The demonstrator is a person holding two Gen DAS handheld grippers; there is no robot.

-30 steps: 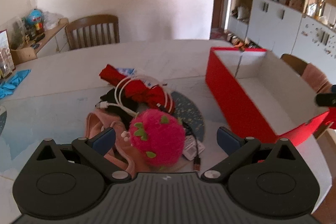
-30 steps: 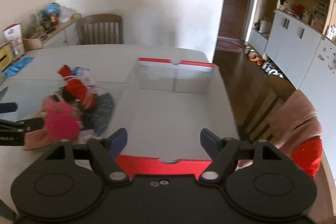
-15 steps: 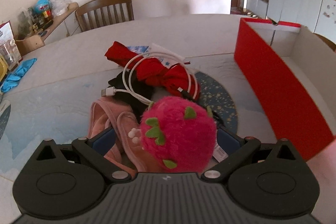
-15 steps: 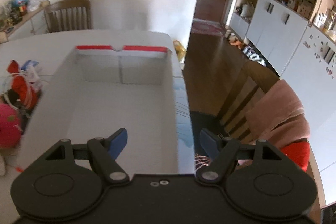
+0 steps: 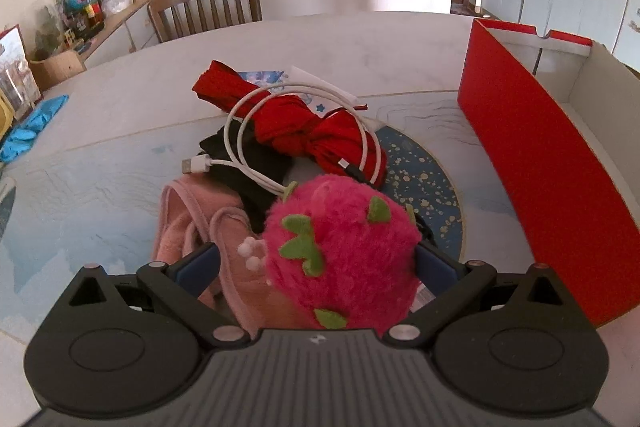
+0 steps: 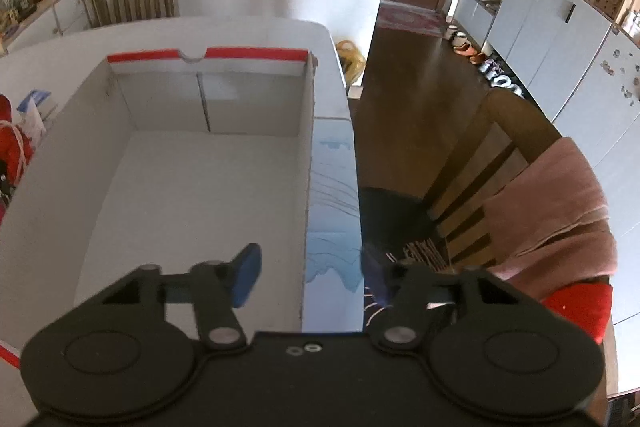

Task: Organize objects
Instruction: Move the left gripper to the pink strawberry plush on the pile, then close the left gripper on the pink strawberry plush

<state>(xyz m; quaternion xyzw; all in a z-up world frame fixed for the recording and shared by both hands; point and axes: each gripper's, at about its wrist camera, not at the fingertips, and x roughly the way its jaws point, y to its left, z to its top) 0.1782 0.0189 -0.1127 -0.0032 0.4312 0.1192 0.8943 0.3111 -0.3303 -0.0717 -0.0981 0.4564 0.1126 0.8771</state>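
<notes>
The strawberry plush (image 5: 340, 251) is straddled by the parted left tongs (image 5: 316, 263); the white cable (image 5: 304, 131) could be dragged along. The box wall (image 6: 306, 187) is being closed on by the right tongs (image 6: 312, 275); tipping is risked.

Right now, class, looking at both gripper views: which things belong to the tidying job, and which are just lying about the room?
Part of the job:
- pink strawberry plush, between the left gripper fingers
- white cable
- red cloth bundle
- pink fabric
- red box, its side wall between the closing jaws of the right gripper

Just lying about:
- wooden chair
- blue cloth
- white cabinets
</notes>
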